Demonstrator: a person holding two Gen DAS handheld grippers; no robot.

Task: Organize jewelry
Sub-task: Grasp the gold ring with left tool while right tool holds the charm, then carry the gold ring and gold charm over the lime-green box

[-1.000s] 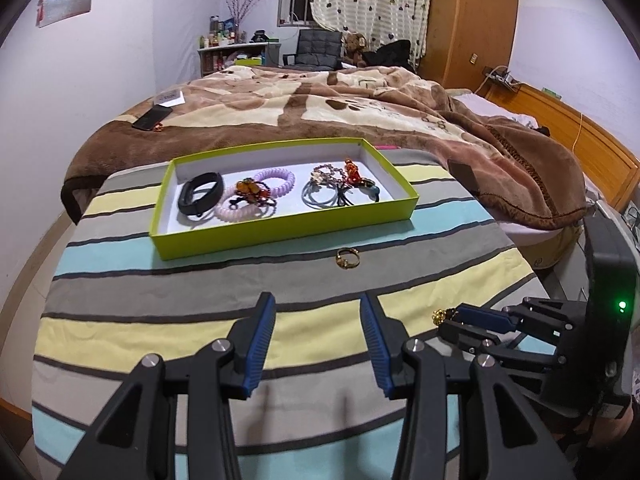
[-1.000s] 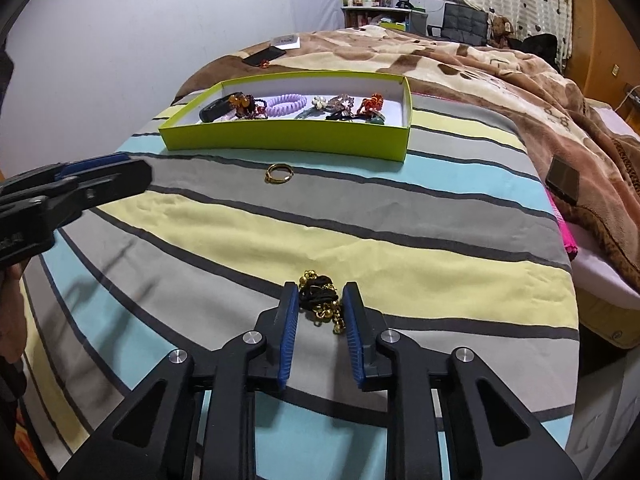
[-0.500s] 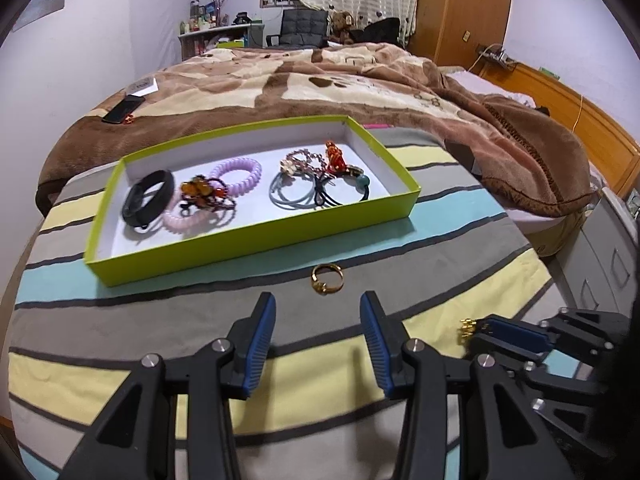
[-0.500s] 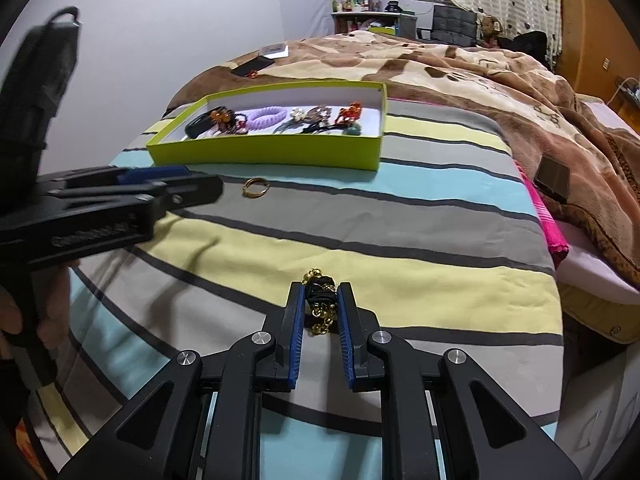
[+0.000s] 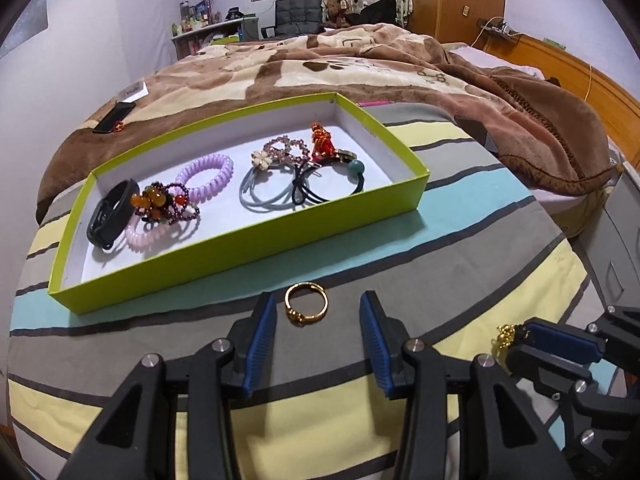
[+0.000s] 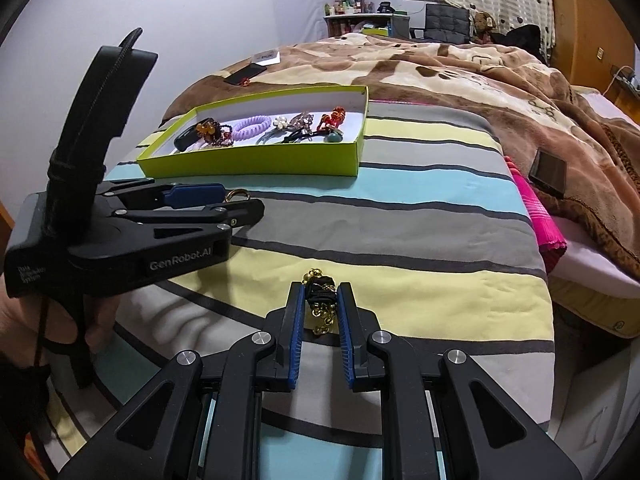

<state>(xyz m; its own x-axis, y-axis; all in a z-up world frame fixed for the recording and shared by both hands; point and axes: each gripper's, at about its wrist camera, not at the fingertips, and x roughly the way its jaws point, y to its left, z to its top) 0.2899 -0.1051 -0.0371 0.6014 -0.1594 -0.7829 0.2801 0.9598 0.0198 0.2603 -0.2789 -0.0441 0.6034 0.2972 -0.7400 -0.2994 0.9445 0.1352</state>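
Observation:
A gold ring lies on the striped cloth just in front of the lime-green tray. My left gripper is open, its fingertips on either side of the ring and low over the cloth; it also shows in the right wrist view. My right gripper is shut on a black and gold beaded hair tie; it also shows at the right of the left wrist view. The tray holds a black band, purple coil ties, beaded pieces and hair ties.
The striped table cloth butts against a bed with a brown blanket. A phone lies on the blanket at far left. A pink cloth and a dark square object lie at the table's right edge.
My left gripper has moved forward and down until its open fingers flank the gold ring. My right gripper has closed further on the beaded hair tie.

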